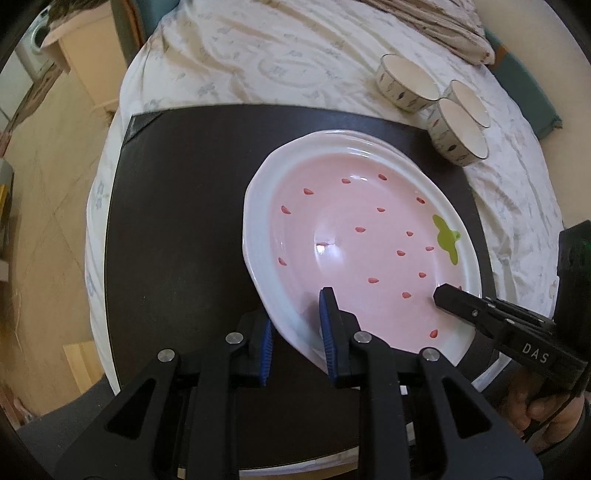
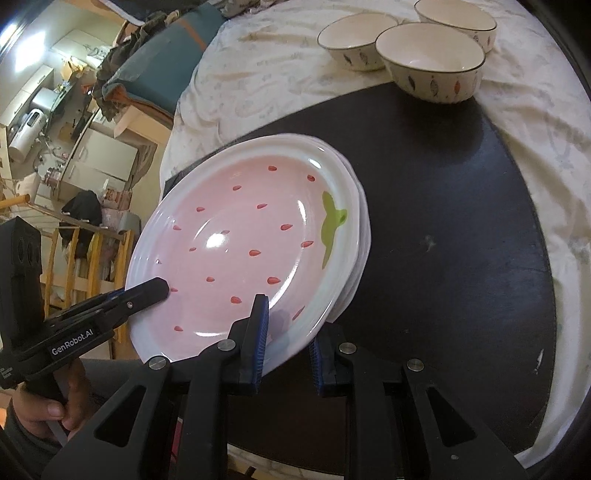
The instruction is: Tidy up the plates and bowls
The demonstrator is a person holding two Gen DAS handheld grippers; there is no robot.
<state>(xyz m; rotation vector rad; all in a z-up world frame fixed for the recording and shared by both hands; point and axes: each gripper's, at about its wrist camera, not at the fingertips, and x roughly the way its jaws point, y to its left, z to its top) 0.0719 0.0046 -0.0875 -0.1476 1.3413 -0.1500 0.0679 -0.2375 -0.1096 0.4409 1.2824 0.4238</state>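
Note:
A pink strawberry plate (image 1: 362,236) with a white rim tops a stack of plates on a dark mat (image 1: 177,236). My left gripper (image 1: 297,343) straddles the stack's near rim, one blue pad (image 1: 327,332) on top and one outside. My right gripper (image 2: 288,345) straddles the rim further round, and its finger shows in the left wrist view (image 1: 465,299). The plate (image 2: 243,243) also fills the right wrist view, with lower plates' edges showing at its right. Three cream bowls (image 1: 436,107) stand on the cloth beyond the mat, also in the right wrist view (image 2: 417,48).
The dark mat (image 2: 461,240) lies on a rumpled white patterned cloth (image 1: 258,55) over the table. A folded fabric (image 1: 443,29) lies at the far edge. The floor and furniture (image 2: 55,147) are off the table's left side.

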